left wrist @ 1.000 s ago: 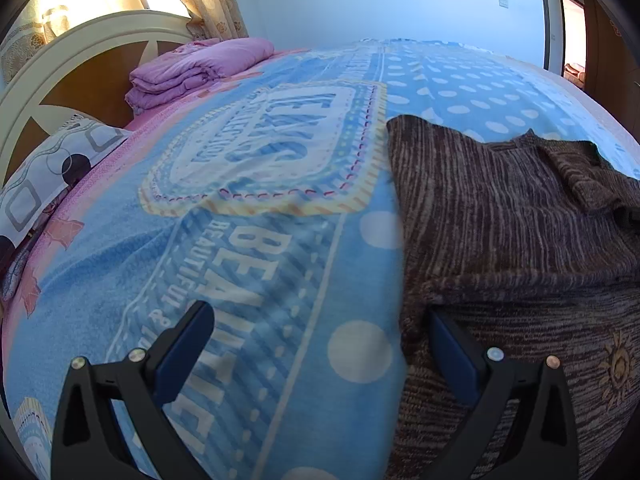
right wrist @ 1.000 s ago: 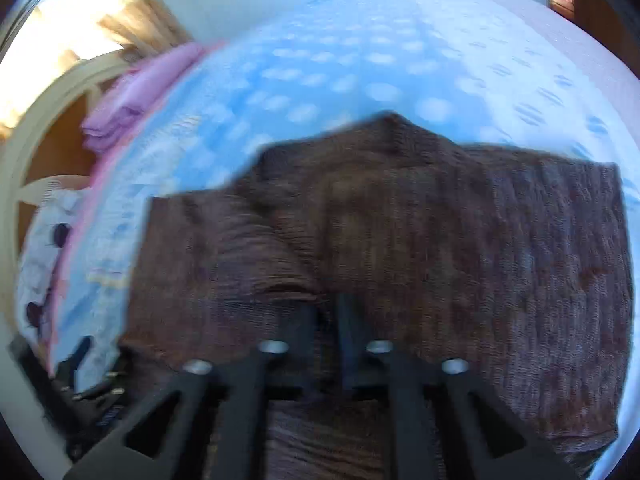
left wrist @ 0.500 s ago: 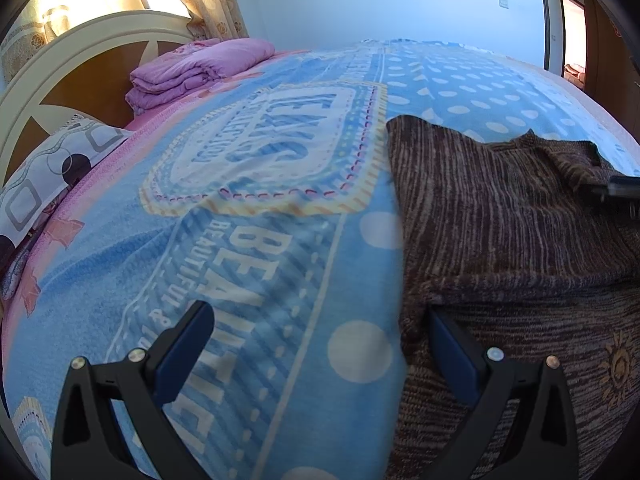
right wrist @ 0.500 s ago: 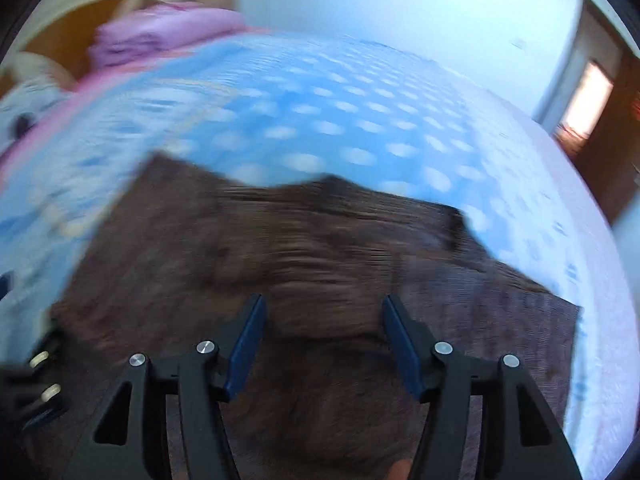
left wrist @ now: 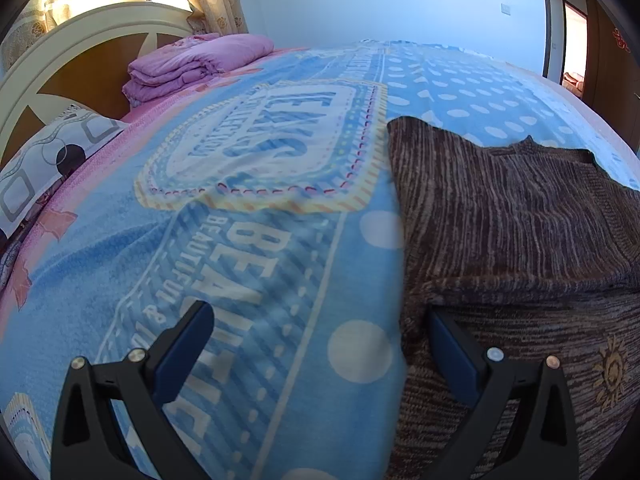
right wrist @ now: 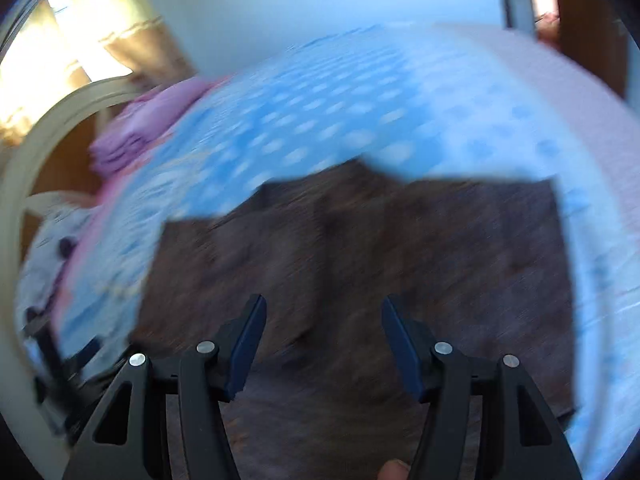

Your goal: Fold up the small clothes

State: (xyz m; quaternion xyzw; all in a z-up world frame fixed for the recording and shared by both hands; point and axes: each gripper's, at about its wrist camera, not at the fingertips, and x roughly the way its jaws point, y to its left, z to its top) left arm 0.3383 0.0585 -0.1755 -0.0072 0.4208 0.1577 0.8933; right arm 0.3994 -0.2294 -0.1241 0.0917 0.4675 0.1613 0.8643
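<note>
The left gripper point(left wrist: 320, 344) stands wide open and holds nothing — one blue-padded finger over the blue bedspread point(left wrist: 248, 264), the other at the near edge of the brown knit garment point(left wrist: 512, 232). The right gripper point(right wrist: 322, 340) is also spread open and empty, hovering above the same garment point(right wrist: 360, 264), though this view is blurred. The garment lies flat on the bed, partly folded, with a small sun emblem point(left wrist: 610, 368) on the near layer. Toward the head of the bed sit a folded pink quilt point(left wrist: 196, 62) and a patterned pillow point(left wrist: 44, 160) by the white headboard point(left wrist: 80, 44).
</note>
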